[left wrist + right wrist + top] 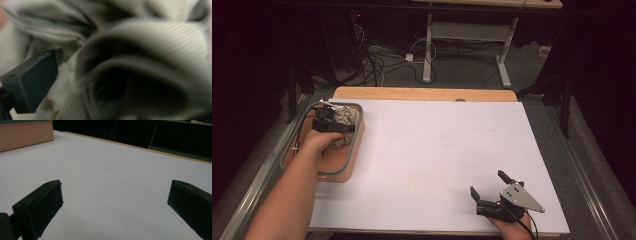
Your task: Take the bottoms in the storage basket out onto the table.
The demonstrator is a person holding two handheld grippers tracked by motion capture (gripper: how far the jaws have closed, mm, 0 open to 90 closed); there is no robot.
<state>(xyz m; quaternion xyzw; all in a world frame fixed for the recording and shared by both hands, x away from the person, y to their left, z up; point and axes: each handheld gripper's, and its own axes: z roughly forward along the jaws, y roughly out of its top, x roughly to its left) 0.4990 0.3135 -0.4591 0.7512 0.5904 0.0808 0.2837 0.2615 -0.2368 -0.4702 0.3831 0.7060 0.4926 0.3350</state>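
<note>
A crumpled pale grey cloth [345, 116] lies in the far end of a salmon-coloured bin [355, 145] with a grey rim, at the table's left. My left gripper [331, 125] is down in the bin, pushed into the cloth. In the left gripper view, ribbed folds of the cloth [140, 50] bulge in close; one black finger [32, 82] stands far to the left and the other is hidden by fabric. My right gripper [487, 182] rests open near the front right of the white table, and nothing lies between its jaws [115, 195].
The white table sheet [437, 150] stretches bare between the bin and the right gripper. The side wall of the bin [25, 135] appears at the top left of the right gripper view. Beyond the table's wooden far edge [422, 93] are cables and desk legs on a dark floor.
</note>
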